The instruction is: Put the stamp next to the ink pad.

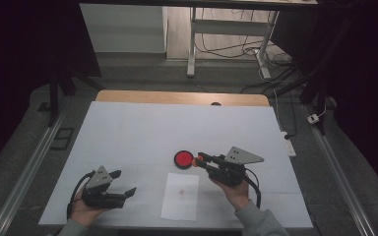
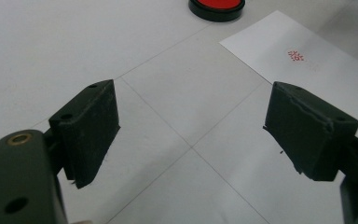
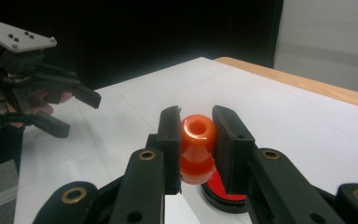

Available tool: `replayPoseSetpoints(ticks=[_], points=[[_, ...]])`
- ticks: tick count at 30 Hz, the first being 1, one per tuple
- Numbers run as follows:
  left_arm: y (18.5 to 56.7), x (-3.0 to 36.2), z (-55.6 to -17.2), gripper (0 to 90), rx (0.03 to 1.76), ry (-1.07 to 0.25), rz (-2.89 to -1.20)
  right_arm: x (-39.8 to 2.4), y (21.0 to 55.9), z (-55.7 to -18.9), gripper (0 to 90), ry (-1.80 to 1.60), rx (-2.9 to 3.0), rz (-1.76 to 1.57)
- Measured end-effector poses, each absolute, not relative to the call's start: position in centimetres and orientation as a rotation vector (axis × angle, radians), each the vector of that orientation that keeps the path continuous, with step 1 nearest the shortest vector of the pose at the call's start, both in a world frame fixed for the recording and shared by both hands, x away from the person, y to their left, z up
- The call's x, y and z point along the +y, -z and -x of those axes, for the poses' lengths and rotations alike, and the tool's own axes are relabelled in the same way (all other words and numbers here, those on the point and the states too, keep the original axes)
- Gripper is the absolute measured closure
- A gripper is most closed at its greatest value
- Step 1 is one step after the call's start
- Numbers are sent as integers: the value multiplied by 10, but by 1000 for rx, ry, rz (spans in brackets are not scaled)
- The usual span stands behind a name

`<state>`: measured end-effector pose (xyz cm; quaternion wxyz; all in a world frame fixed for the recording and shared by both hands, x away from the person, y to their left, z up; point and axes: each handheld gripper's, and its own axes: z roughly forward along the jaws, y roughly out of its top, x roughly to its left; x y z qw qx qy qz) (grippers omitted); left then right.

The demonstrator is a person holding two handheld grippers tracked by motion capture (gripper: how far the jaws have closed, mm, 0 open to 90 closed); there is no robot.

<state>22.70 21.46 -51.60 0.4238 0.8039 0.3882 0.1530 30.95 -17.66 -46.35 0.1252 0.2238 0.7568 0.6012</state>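
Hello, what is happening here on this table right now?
A person works with two handheld grippers. The right gripper is shut on an orange stamp, holding it at the red ink pad. The left gripper rests open at the near left of the table, holding nothing. A white sheet of paper lies nearby, already bearing a small red mark.

White-covered table (image 1: 128, 128), red ink pad (image 1: 183, 159), stamped paper sheet (image 1: 180, 196)
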Motion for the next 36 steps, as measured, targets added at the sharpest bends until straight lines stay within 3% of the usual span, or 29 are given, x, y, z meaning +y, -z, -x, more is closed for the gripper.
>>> replayPoseSetpoints(ticks=[36], points=[[517,213,-232,167,986,-376,-2012,-183,476,-361,726,-1593,2158,-815]])
